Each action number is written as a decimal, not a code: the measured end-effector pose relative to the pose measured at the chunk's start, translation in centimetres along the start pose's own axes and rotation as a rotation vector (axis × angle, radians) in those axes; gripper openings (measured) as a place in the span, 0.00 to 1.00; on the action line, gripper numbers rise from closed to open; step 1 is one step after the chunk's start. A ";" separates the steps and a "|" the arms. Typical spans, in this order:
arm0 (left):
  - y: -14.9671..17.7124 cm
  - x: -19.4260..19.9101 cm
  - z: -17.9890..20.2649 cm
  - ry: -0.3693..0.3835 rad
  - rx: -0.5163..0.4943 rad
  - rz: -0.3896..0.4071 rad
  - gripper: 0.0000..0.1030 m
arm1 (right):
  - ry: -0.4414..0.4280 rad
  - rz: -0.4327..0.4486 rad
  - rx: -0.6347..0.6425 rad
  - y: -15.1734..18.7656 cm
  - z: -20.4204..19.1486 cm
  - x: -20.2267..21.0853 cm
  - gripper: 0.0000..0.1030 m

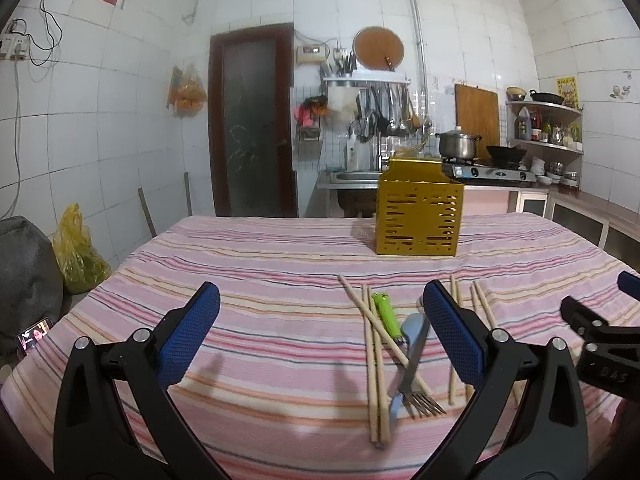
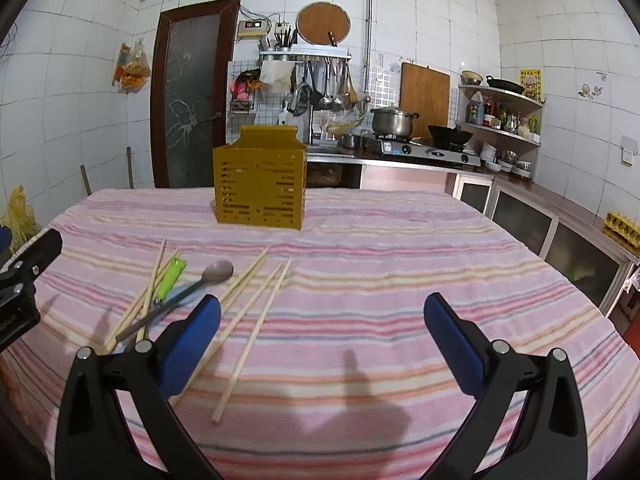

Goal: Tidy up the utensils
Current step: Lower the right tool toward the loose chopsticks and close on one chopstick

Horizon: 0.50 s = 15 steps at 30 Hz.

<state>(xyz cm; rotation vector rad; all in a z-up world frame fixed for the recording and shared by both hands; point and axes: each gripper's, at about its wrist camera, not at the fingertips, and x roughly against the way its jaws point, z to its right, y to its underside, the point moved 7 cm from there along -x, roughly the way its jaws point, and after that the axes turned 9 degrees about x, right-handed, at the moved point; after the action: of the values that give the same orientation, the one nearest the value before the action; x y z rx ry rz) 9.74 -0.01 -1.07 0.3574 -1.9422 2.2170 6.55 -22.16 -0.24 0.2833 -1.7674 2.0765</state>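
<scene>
A yellow slotted utensil holder (image 1: 418,210) stands upright at the far middle of the striped table; it also shows in the right wrist view (image 2: 260,182). Loose utensils lie in front of it: several wooden chopsticks (image 1: 374,364) (image 2: 252,332), a green-handled tool (image 1: 386,314) (image 2: 168,278), a fork (image 1: 418,376) and a spoon (image 2: 216,272). My left gripper (image 1: 320,320) is open and empty above the cloth, left of the pile. My right gripper (image 2: 320,332) is open and empty, right of the chopsticks. The spoon's bowl (image 1: 412,326) is partly hidden by my left gripper's right finger.
The table has a pink striped cloth (image 2: 380,264). Behind it are a door (image 1: 256,120), a sink, hanging ladles (image 2: 328,88), a stove with a pot (image 2: 392,120) and a wok, and corner shelves (image 2: 500,120). A yellow bag (image 1: 76,252) sits on the floor at left.
</scene>
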 end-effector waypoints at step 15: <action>-1.7 -10.0 -1.2 -0.022 0.056 -0.249 0.95 | -0.036 -0.195 -0.001 -2.2 -0.9 -8.8 0.96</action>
<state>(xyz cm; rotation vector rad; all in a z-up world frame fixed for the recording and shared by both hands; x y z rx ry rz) 19.71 1.70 -2.55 0.5988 -1.7398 2.1172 15.46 -22.51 -1.96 0.4763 -1.6886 1.9436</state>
